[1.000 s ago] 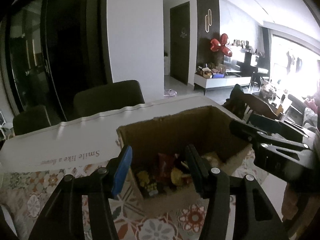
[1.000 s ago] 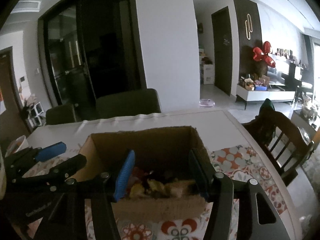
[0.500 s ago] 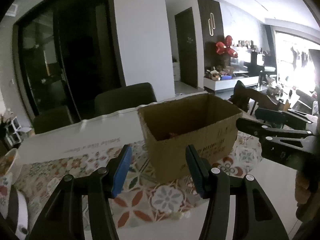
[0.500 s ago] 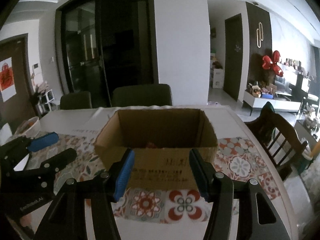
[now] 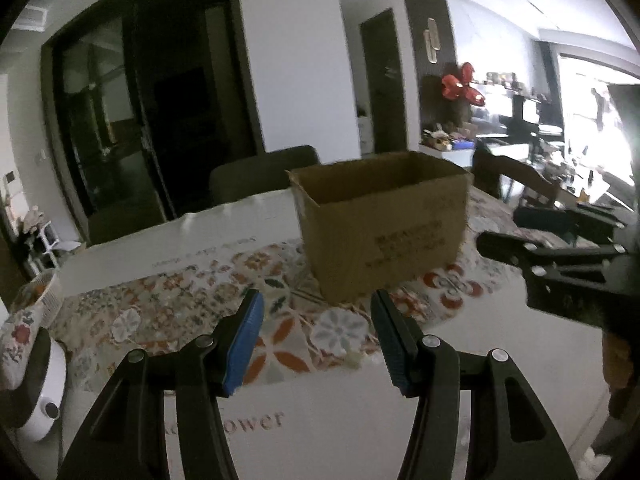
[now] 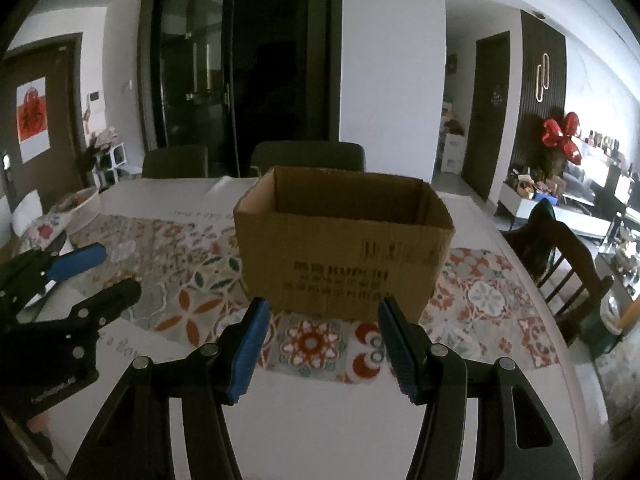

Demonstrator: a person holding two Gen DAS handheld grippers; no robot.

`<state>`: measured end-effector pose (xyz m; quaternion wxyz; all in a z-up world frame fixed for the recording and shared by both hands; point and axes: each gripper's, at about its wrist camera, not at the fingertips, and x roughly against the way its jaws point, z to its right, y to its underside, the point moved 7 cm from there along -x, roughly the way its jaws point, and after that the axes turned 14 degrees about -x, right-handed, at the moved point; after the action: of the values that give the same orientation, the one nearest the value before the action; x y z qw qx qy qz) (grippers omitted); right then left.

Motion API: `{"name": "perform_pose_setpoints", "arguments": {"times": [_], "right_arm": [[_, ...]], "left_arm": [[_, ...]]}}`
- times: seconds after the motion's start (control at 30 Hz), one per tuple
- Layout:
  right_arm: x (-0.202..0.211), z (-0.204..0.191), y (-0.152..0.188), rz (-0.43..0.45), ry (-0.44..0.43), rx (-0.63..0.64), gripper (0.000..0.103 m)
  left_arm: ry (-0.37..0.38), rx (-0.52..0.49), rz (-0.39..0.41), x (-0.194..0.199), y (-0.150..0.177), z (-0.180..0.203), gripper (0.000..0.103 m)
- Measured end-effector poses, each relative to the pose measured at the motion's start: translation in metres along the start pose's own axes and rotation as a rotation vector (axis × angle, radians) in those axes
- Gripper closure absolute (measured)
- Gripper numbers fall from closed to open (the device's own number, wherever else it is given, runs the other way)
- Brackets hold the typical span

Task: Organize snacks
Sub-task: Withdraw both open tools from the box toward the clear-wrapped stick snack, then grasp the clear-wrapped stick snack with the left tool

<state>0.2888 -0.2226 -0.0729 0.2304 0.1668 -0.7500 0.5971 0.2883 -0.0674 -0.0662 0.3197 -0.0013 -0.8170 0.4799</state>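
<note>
An open brown cardboard box [image 5: 384, 228] stands on the patterned tablecloth; it also shows in the right wrist view [image 6: 344, 248]. Its inside is hidden from this low angle, so no snacks show. My left gripper [image 5: 316, 312] is open and empty, low over the table in front of the box and a little to its left. My right gripper [image 6: 322, 312] is open and empty, just in front of the box's near wall. Each gripper shows in the other's view: the right one at the right edge [image 5: 560, 240], the left one at the left edge [image 6: 72, 276].
A floral tablecloth [image 6: 180, 264] covers the table's middle. A basket [image 6: 76, 204] sits at the far left, a white round device [image 5: 44, 396] at the near left. Dark chairs [image 6: 308, 156] stand behind the table, a wooden chair [image 6: 560, 256] to the right.
Both grippers have pulled back and down from above the box. The snacks seen inside it a second ago are now hidden behind its walls. Both stayed open.
</note>
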Motion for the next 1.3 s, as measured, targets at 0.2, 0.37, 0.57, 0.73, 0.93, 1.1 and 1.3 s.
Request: {"name": "perform_pose_setpoints", "arguments": {"times": [0.2,0.37,0.57,0.73,0.93,1.1,1.3], "right_arm": [[0.017,0.008,0.02,-0.009,0.023,0.008,0.046],[0.029,0.021,0.046,-0.03,0.059,-0.023,0.046],[0.038,0.034,0.078,-0.082,0.084,-0.066,0.046],[0.035,0.043,0.107,-0.158,0.103,-0.087,0.046],[0.031,0.052,0.139,-0.248,0.111,-0.124,0.046],[0.028,0.055,0.154,-0.29,0.114,-0.143,0.046],[0.024,0.062,0.16,-0.311,0.135,-0.161,0.046]], "left_arm": [[0.093,-0.048,-0.003,0.009,0.016,0.032,0.048],[0.18,-0.121,0.005,0.013,0.027,0.064,0.048],[0.26,-0.225,0.006,0.01,0.039,0.097,0.048],[0.338,-0.281,-0.024,0.003,0.052,0.121,0.048],[0.438,-0.331,-0.053,-0.006,0.064,0.144,0.048],[0.488,-0.362,-0.085,-0.016,0.073,0.161,0.048],[0.522,-0.375,-0.115,-0.027,0.082,0.174,0.049]]}}
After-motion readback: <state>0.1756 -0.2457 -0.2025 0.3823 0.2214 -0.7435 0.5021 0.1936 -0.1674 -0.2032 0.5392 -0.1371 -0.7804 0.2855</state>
